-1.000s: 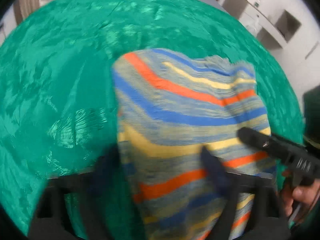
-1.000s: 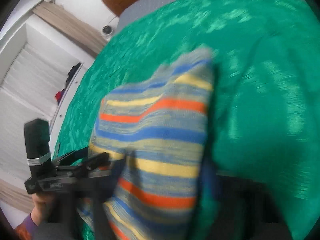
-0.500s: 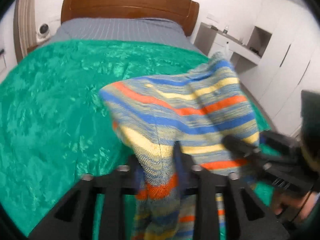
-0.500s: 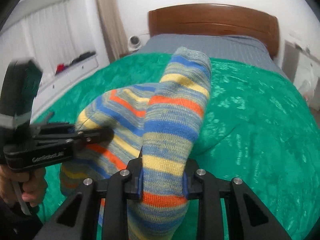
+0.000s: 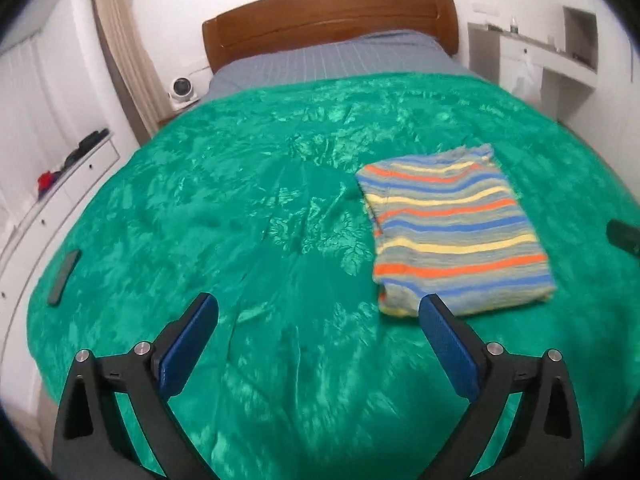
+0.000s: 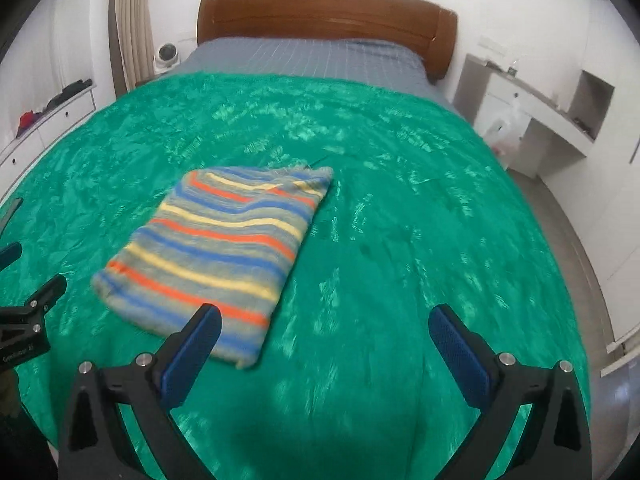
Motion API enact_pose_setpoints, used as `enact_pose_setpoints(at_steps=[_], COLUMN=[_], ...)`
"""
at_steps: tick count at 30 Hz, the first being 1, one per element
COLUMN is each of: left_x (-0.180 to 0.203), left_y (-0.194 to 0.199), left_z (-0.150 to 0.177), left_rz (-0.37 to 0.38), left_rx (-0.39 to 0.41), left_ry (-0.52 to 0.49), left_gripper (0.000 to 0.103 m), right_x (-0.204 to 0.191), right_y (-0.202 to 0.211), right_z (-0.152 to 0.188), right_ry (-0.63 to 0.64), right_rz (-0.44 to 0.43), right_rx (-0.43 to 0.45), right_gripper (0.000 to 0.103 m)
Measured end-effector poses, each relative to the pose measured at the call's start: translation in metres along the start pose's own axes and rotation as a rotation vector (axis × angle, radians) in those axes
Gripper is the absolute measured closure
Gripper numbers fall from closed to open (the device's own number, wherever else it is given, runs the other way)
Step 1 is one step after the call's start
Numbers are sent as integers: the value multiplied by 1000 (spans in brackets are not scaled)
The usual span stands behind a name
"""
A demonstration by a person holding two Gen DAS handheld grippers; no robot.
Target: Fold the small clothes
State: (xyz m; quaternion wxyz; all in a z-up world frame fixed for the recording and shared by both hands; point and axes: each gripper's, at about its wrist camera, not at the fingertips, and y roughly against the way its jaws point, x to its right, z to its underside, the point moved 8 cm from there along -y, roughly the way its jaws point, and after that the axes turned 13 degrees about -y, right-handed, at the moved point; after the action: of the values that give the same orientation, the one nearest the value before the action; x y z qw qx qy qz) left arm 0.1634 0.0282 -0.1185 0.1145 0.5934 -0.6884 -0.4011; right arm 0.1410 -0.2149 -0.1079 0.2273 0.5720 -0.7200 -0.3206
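A striped knit garment (image 5: 456, 232) in grey, blue, orange and yellow lies folded flat on the green bedspread (image 5: 256, 216). It also shows in the right wrist view (image 6: 224, 248). My left gripper (image 5: 318, 334) is open and empty, held above the bed just in front and to the left of the garment. My right gripper (image 6: 324, 340) is open and empty, in front and to the right of the garment. The left gripper's body shows at the left edge of the right wrist view (image 6: 24, 320).
A dark flat phone-like object (image 5: 64, 266) lies on the bedspread at the left edge. A wooden headboard (image 5: 328, 20) and grey sheet are at the far end. White drawers (image 5: 52, 192) stand left, a white desk (image 6: 532, 120) right.
Both grippers let go of the striped garment, which now lies folded on the bed. Both have opened and pulled back toward the foot of the bed.
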Motion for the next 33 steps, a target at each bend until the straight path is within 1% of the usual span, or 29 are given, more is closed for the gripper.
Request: enact_pose_setpoints(at_steps=[2, 4, 6, 8, 10, 12, 14, 16, 18, 20, 23, 24, 26, 29, 31, 33], left_x=[-3, -7, -11, -13, -14, -15, -17, -19, -20, -20, -21, -21, -18, -12, -9, -4], left_y=[20, 32, 41, 54, 67, 80, 91, 100, 109, 116, 130, 133, 137, 137, 136, 131], left_z=[-2, -5, -7, -7, -7, -8, -9, -9, -11, -12, -15, -15, -14, -9, -5, -1], left_rz=[16, 15, 14, 33, 56, 43, 21, 10, 10, 0, -62, -69, -50, -3, -2, 4], left_rx=[13, 37, 50, 68, 91, 122, 152, 175, 188, 189, 202, 202, 194, 166, 147, 115], left_ry=[11, 35, 59, 87, 98, 91, 88, 80, 65, 38, 5, 2, 15, 60, 80, 79], left_gripper=[1, 0, 0, 0, 0, 0, 0, 0, 0, 0, 0, 0, 0, 0, 0, 0], right_x=[-1, 0, 2, 5, 7, 10, 12, 13, 14, 14, 12, 11, 8, 4, 2, 3], right_y=[28, 47, 65, 78, 89, 102, 112, 122, 127, 132, 141, 144, 150, 158, 164, 168], right_z=[3, 4, 7, 11, 14, 15, 16, 16, 17, 19, 20, 20, 20, 22, 22, 23], right_ry=[-22, -54, -84, -102, -94, -85, -81, -90, -107, -117, -116, -112, -106, -87, -78, -69], right_rz=[3, -10, -32, -25, -19, 21, 40, 36, 30, 25, 11, 12, 7, 17, 23, 36], right_rx=[47, 81, 95, 99, 106, 128, 143, 150, 136, 128, 138, 140, 143, 150, 161, 169], right_gripper=[1, 1, 0, 0, 0, 0, 0, 0, 0, 0, 0, 0, 0, 0, 0, 0])
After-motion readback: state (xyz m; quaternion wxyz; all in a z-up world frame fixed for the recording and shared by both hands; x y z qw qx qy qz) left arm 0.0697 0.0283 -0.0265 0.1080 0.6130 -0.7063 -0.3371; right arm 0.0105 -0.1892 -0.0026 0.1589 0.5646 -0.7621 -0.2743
